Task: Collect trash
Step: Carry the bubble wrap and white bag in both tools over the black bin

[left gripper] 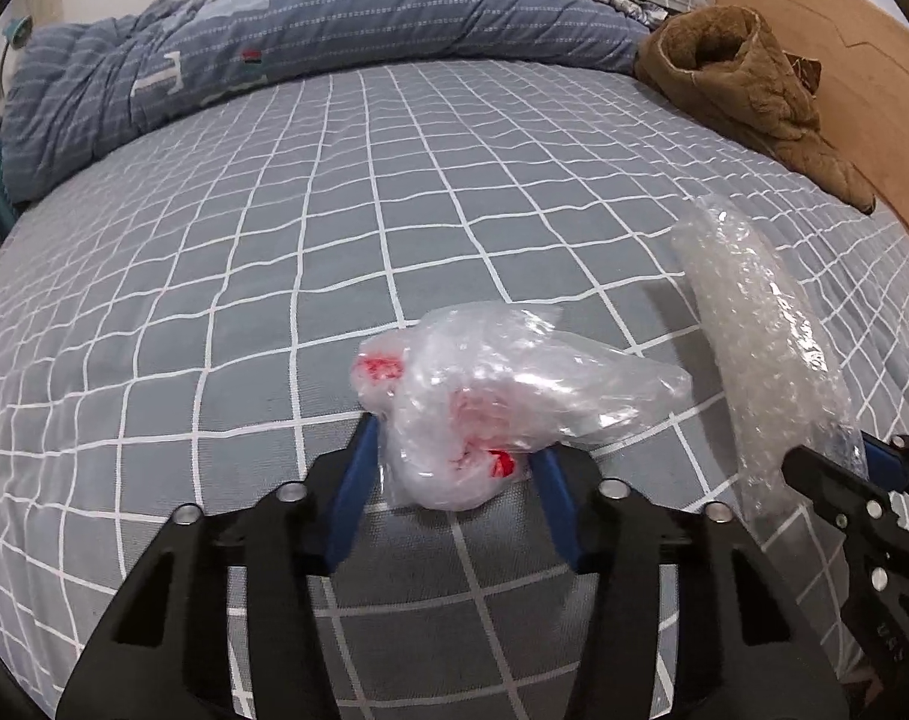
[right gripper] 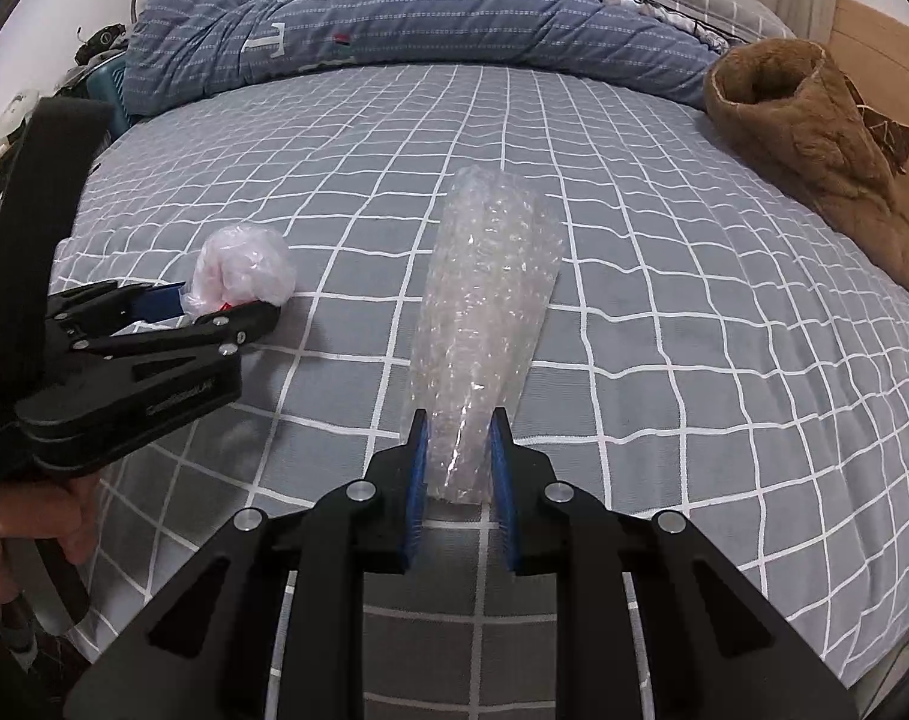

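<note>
A crumpled clear plastic bag with red print [left gripper: 502, 396] sits between the blue pads of my left gripper [left gripper: 454, 444], which is shut on its near end just above the bed. The bag also shows in the right wrist view [right gripper: 244, 270], with the left gripper [right gripper: 214, 309] on it. A long roll of bubble wrap [right gripper: 484, 300] lies along the bed, its near end pinched between the blue pads of my right gripper [right gripper: 459, 426]. The roll shows at the right of the left wrist view [left gripper: 766, 336], where the right gripper [left gripper: 856, 456] holds its end.
The bed has a grey sheet with a white grid [left gripper: 334, 228]. A rumpled blue quilt [left gripper: 274, 42] lies along the far side. A brown fleece garment [left gripper: 748, 84] lies far right by the wooden headboard [left gripper: 844, 60]. Clutter and a teal crate [right gripper: 109, 84] stand beyond the bed's left edge.
</note>
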A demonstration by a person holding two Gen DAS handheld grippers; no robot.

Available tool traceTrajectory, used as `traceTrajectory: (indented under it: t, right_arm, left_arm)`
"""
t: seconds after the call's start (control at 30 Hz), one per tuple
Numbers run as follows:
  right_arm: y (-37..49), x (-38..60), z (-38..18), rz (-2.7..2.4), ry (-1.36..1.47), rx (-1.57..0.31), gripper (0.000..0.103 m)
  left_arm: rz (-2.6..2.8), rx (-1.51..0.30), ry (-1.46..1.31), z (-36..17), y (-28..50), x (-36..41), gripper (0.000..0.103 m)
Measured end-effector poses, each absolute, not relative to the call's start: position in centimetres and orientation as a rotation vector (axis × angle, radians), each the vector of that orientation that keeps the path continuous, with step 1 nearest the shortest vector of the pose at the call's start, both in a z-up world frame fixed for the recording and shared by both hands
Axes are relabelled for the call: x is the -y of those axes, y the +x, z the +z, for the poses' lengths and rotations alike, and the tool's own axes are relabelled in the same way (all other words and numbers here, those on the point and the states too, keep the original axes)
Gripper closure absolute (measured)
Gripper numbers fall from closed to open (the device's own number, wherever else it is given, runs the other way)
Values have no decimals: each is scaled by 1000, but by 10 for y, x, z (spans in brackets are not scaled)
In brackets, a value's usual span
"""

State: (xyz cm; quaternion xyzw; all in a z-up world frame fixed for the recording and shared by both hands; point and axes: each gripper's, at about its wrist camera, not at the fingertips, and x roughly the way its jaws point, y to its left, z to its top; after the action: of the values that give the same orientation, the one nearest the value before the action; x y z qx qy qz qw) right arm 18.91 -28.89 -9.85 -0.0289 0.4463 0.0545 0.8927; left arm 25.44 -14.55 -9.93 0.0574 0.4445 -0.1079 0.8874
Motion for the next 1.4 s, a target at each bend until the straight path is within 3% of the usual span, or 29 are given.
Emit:
traceTrajectory:
  t: [0.17, 1.4]
  right_arm:
    - [187, 287, -94, 114, -60, -927, 84]
    - [64, 247, -15, 139, -8, -879, 84]
  left_arm:
    - [-196, -925, 126, -93, 251, 144, 63]
    - [-135, -893, 52, -6, 86, 86, 63]
